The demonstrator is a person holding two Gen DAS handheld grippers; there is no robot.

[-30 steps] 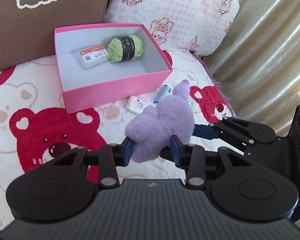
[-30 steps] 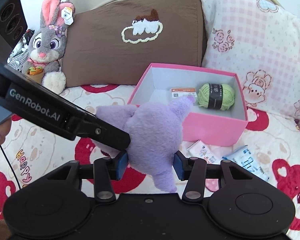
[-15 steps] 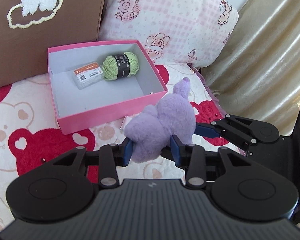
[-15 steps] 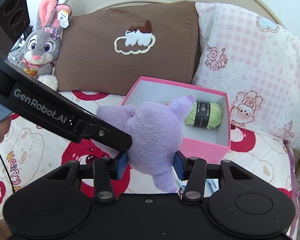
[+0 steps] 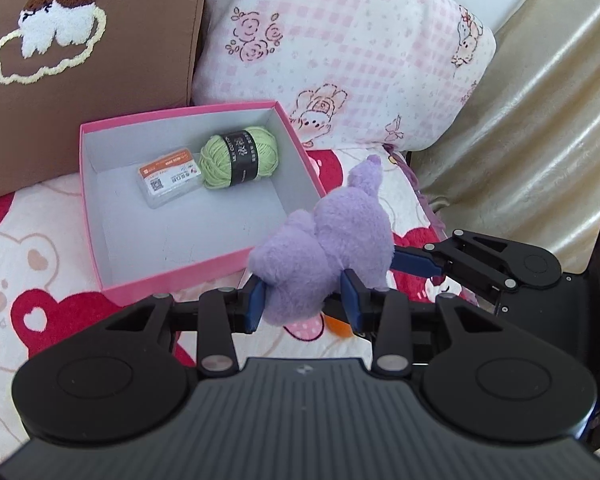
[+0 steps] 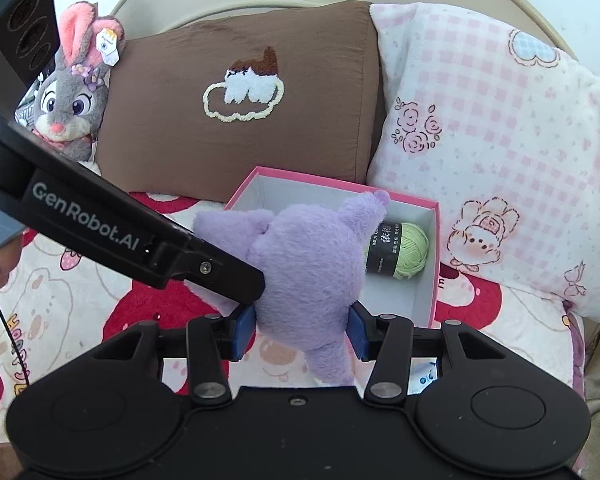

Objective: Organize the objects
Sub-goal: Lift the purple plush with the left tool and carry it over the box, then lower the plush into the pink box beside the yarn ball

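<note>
A purple plush toy (image 5: 324,248) hangs in the air above the bed, gripped from two sides. My left gripper (image 5: 304,302) is shut on its lower lobe, blue pads pressing into the fur. My right gripper (image 6: 300,330) is shut on the toy's (image 6: 308,264) body, and one of the left gripper's fingers (image 6: 228,276) reaches in from the left. The toy hovers over the near right corner of an open pink box (image 5: 100,216). Inside the box lie a green yarn ball (image 5: 240,158) and a small clear card case (image 5: 168,178).
A brown pillow (image 6: 240,80) and a pink checked pillow (image 6: 480,140) stand behind the box (image 6: 340,188). A grey rabbit plush (image 6: 72,96) sits at the far left. A blue packet (image 6: 424,380) lies under the right gripper. A gold curtain (image 5: 520,140) hangs at the right.
Both grippers have carried the purple toy up and toward the pink box; it was short of the box and now overlaps its near corner. Both grips are unchanged.
</note>
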